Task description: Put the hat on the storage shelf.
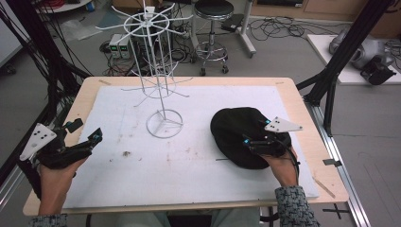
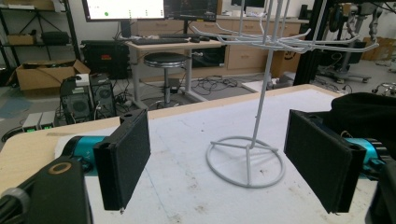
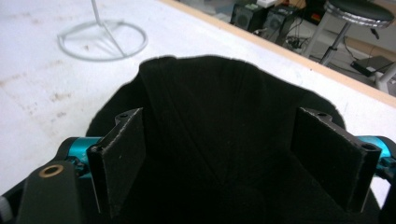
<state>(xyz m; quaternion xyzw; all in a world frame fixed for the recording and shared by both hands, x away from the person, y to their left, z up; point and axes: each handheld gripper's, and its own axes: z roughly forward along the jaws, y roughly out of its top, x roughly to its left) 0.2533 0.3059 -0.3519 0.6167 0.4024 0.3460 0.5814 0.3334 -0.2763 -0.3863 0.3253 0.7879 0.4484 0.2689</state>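
A black knit hat (image 1: pixel 234 130) lies flat on the right half of the white mat. My right gripper (image 1: pixel 256 132) hovers over its near right part, jaws wide apart. In the right gripper view the hat (image 3: pixel 210 112) spreads under and between the open gripper (image 3: pixel 233 158), and nothing is pinched. A white wire display stand (image 1: pixel 161 90) with hooked arms rises from a ring base (image 1: pixel 164 124) at the mat's centre. My left gripper (image 1: pixel 86 130) is open at the left edge of the mat, holding nothing. Its own view has the gripper (image 2: pixel 219 163) facing the stand (image 2: pixel 256 135), with the hat (image 2: pixel 369 109) at the right.
The white mat (image 1: pixel 142 165) covers most of the wooden table (image 1: pixel 302 118). Black frame posts (image 1: pixel 331 80) stand off the table's right and left sides. A stool (image 1: pixel 213 19), cables and small boxes (image 1: pixel 119 46) sit on the floor behind.
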